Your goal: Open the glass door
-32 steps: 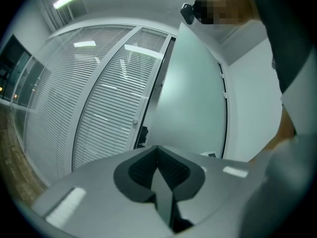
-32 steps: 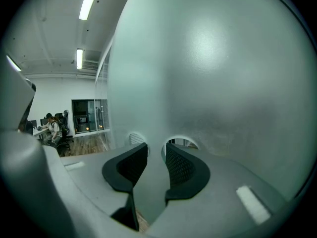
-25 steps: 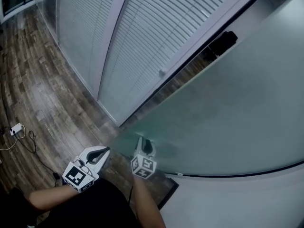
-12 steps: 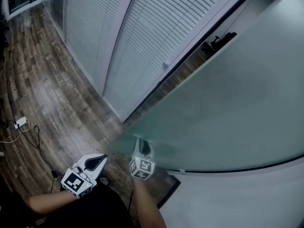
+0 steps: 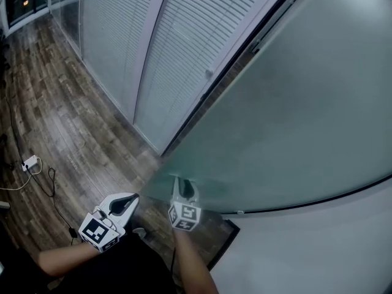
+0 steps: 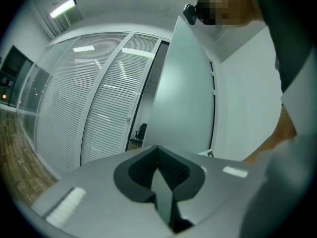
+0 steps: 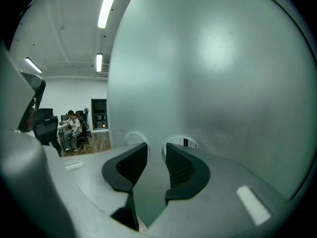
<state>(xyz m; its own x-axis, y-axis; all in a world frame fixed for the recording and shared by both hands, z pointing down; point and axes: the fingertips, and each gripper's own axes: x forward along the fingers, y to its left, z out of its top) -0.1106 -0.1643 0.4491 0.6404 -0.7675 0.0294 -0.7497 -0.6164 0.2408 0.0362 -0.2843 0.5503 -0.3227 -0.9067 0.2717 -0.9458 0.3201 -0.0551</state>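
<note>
Frosted glass door (image 5: 294, 121) stands swung out from its frame, and its pane fills the right half of the head view. Its free edge lies beside the slatted partition (image 5: 177, 48), above the wooden floor (image 5: 67, 133).

Right gripper (image 5: 185, 188) is at the lower part of the pane, near the free edge. In the right gripper view its jaws stand apart and the pads clamp nothing. The tips (image 7: 156, 150) point straight at the face of the door (image 7: 213, 73), and only that face shows through the gap. Contact between the tips and the glass cannot be confirmed.

Left gripper (image 5: 130, 201) is held to the left of the right one, clear of the pane. In the left gripper view its jaws (image 6: 158, 150) are closed tip to tip with nothing between them.

A cable (image 5: 43, 182) lies on the floor at far left.
</note>
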